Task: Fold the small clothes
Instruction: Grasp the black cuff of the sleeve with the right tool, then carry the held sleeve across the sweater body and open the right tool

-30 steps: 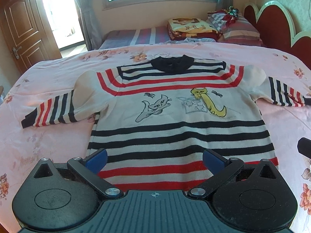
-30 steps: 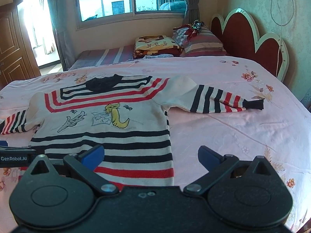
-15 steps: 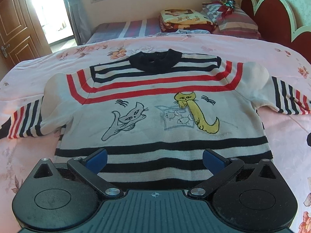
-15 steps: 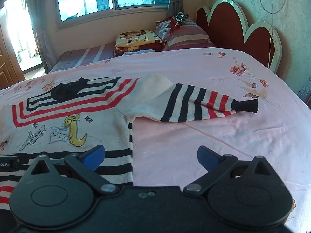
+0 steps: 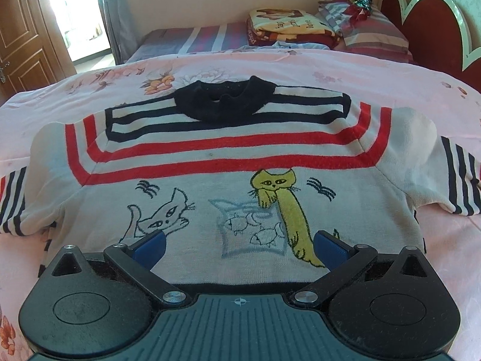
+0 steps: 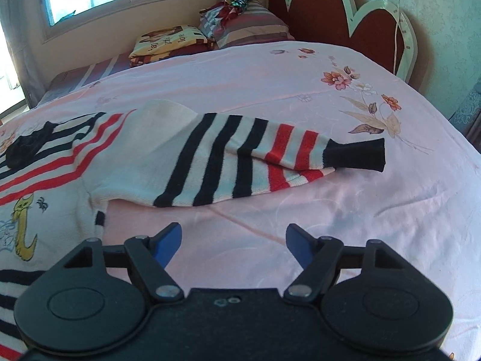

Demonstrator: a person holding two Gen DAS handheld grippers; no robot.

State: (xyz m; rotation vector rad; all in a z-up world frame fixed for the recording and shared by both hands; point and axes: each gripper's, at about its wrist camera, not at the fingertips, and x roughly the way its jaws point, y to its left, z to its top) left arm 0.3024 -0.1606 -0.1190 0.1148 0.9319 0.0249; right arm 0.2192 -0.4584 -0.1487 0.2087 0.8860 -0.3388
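Both grippers have advanced over the last second. Left gripper (image 5: 239,243), jaws wide and empty, now hovers over the sweater (image 5: 228,162) chest; right gripper (image 6: 234,242), equally wide, faces the right sleeve (image 6: 240,162) spread on the pink bedsheet (image 6: 300,75). Folding has not begun.

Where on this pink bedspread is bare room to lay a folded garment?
Bare pink floral bedspread lies past the striped knit sweater's right sleeve, between its black cuff and the red scalloped headboard. A narrower strip runs between the black collar and the folded patterned blanket. The middle is covered by the sweater body, under the open left gripper.
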